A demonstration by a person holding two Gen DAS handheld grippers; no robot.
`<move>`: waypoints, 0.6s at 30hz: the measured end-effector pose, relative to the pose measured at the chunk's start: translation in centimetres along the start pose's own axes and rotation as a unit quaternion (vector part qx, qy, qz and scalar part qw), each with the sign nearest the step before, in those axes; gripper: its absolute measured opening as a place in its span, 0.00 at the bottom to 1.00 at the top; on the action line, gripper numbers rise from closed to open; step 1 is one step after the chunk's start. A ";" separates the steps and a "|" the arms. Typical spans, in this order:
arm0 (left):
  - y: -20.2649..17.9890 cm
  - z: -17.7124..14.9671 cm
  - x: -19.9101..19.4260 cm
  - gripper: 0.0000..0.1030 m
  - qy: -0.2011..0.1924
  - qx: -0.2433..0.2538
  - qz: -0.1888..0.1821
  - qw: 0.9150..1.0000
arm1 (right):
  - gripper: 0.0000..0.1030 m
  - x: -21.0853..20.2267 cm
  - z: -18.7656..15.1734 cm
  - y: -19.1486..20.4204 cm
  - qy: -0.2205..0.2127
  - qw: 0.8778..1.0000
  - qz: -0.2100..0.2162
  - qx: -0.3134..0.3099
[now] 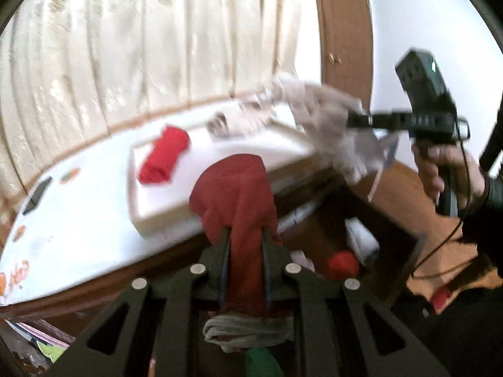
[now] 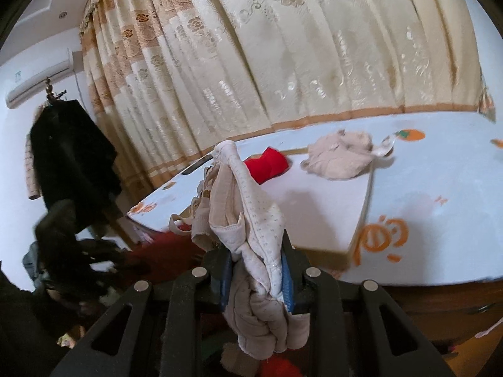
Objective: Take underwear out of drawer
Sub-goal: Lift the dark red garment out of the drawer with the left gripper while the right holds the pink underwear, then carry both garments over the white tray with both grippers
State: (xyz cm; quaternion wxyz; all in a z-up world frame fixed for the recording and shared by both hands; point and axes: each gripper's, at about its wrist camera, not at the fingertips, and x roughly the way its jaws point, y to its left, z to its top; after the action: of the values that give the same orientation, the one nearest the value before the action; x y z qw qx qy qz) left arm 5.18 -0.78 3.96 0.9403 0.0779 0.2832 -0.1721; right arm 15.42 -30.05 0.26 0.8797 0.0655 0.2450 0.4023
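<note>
In the left wrist view my left gripper (image 1: 246, 235) is shut on a dark red piece of underwear (image 1: 235, 188), which bulges above the fingers and hangs below them over the open wooden drawer (image 1: 405, 235). A red bundle (image 1: 342, 264) and white cloth lie in the drawer. My right gripper (image 2: 257, 270) is shut on cream dotted underwear (image 2: 248, 216); a beige piece is bunched with it. The same right gripper (image 1: 358, 121) shows in the left wrist view at upper right, held by a hand (image 1: 449, 169), with the pale underwear (image 1: 330, 119) over the bed's edge.
A white flat box (image 2: 330, 213) lies on the bed (image 2: 440, 188), with a red rolled garment (image 2: 267, 165) and a beige garment (image 2: 339, 157) on it. A curtain (image 2: 283, 47) hangs behind. A dark coat (image 2: 69, 150) hangs at the left. A wooden door (image 1: 342, 31) stands by the drawer.
</note>
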 end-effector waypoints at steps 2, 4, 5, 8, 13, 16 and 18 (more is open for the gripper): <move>0.8 0.9 -0.5 0.14 -0.024 -0.014 0.006 1.000 | 0.27 0.1 0.7 -0.1 -0.006 1.000 -0.006 -0.004; 1.7 2.1 -0.2 0.14 -0.038 -0.023 0.022 0.999 | 0.27 0.4 1.5 -0.1 -0.011 1.000 -0.012 -0.007; 2.0 2.4 0.0 0.14 -0.042 -0.025 0.026 0.998 | 0.27 0.6 1.9 -0.1 -0.012 1.000 -0.012 -0.008; 3.2 3.3 1.2 0.14 -0.043 -0.041 0.038 0.998 | 0.27 1.5 2.7 0.0 -0.014 1.000 -0.016 -0.012; 4.3 4.6 3.1 0.14 -0.045 -0.048 0.043 0.997 | 0.27 2.5 3.7 -0.1 -0.014 1.000 -0.017 -0.012; 4.7 5.2 3.7 0.14 -0.046 -0.048 0.045 0.997 | 0.27 2.9 4.2 -0.1 -0.016 1.000 -0.018 -0.012; 5.1 6.0 4.1 0.14 -0.048 -0.049 0.046 0.997 | 0.27 3.2 4.7 -0.1 -0.016 1.000 -0.020 -0.014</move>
State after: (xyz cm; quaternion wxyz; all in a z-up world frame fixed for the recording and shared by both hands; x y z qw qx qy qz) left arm 13.23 1.32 6.89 0.9625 0.0365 0.2417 -0.1178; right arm 19.57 -27.37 3.11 0.8923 0.0546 0.2263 0.3868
